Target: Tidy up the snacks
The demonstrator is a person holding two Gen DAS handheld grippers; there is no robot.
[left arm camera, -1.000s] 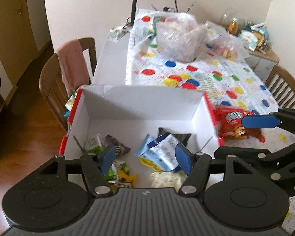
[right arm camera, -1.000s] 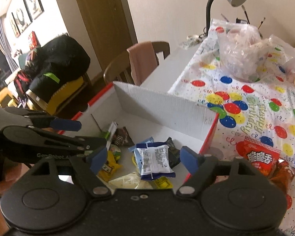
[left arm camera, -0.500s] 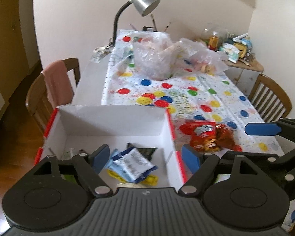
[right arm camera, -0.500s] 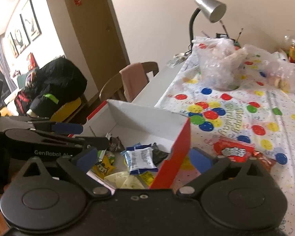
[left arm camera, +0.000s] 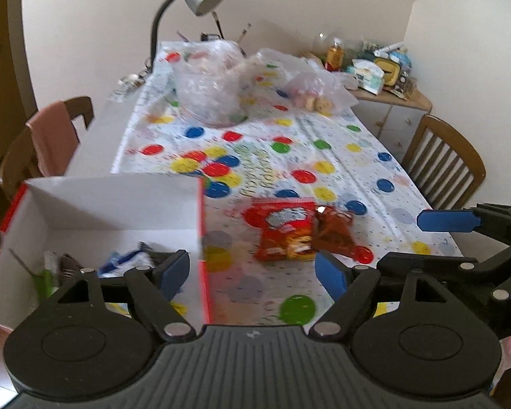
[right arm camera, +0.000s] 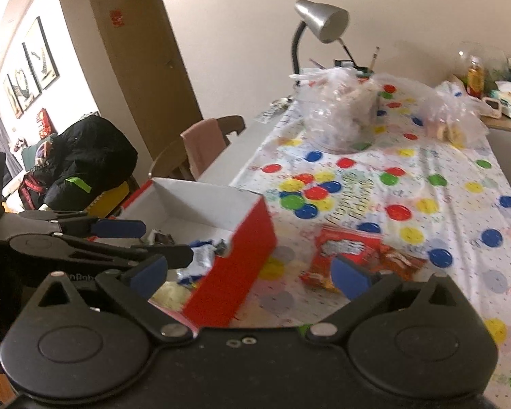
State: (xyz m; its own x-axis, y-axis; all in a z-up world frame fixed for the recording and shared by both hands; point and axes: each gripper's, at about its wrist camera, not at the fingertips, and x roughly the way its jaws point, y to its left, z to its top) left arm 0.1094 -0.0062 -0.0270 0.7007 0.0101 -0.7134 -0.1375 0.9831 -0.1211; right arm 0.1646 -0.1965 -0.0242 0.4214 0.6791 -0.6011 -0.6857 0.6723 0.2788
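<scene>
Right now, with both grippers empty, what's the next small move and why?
Probably ease the right gripper, its jaws opening with nothing between them, forward and down onto the red snack bag; it lies on the tablecloth outside the box.

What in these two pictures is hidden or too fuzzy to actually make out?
- Box contents: in the left wrist view the left gripper body covers the near part; the packets are blurred.
- Red snack bag: its print is too blurred to read in either view; the right gripper finger overlaps its lower edge in the right wrist view.
- Clear plastic bags: contents are too hazy to identify.
- Cabinet clutter: too small.
</scene>
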